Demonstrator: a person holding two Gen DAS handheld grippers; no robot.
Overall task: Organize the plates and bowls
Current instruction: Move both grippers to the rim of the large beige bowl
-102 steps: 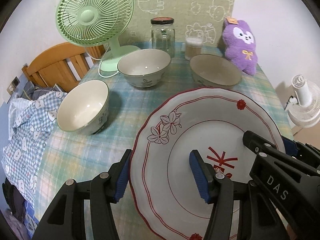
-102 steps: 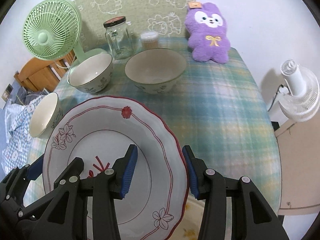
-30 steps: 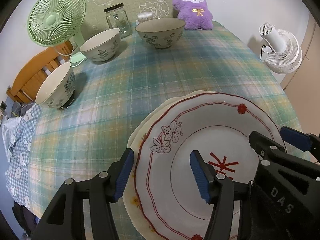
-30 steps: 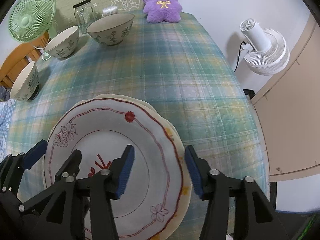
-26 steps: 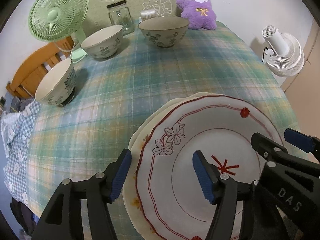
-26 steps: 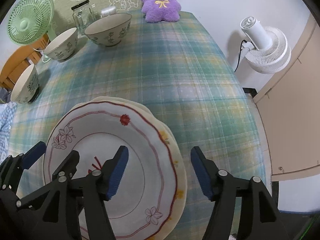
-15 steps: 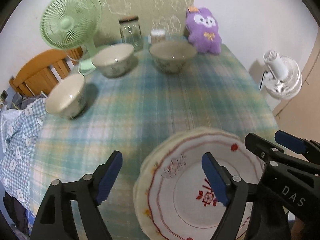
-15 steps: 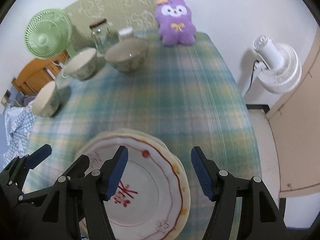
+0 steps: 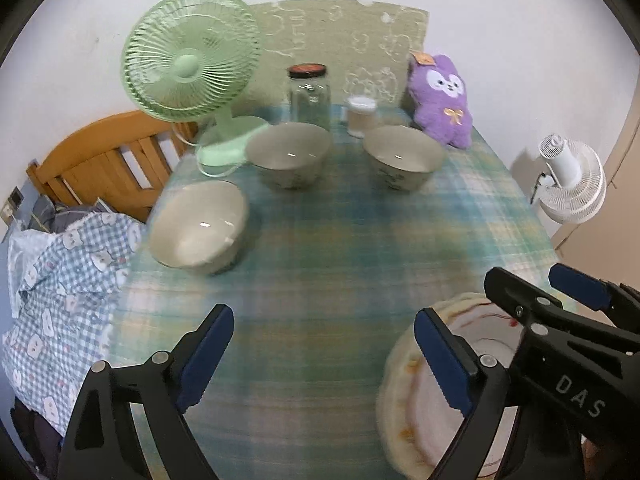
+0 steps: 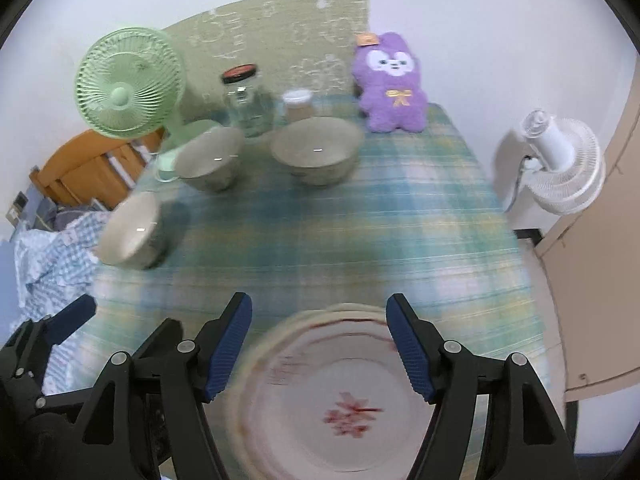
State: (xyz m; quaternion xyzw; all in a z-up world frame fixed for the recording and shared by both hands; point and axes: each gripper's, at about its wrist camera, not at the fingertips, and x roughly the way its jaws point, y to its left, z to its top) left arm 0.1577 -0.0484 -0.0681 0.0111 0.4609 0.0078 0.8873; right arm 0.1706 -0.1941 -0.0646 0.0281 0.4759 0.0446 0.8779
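left gripper (image 9: 324, 354) jaws opening, wide, nothing between the pads, only plaid tablecloth (image 9: 340, 240). right gripper (image 10: 320, 344) jaws opening, holding nothing, above the red-trimmed plate (image 10: 344, 400), which lies on a cream plate (image 9: 394, 380) at lower centre of the right wrist view, blurred. three bowls upper left: near bowl (image 9: 198, 228), middle bowl (image 9: 288, 154), far bowl (image 9: 404, 156). green fan (image 9: 190, 56), glass jar (image 9: 309, 94) and purple plush (image 9: 442, 100) behind them.
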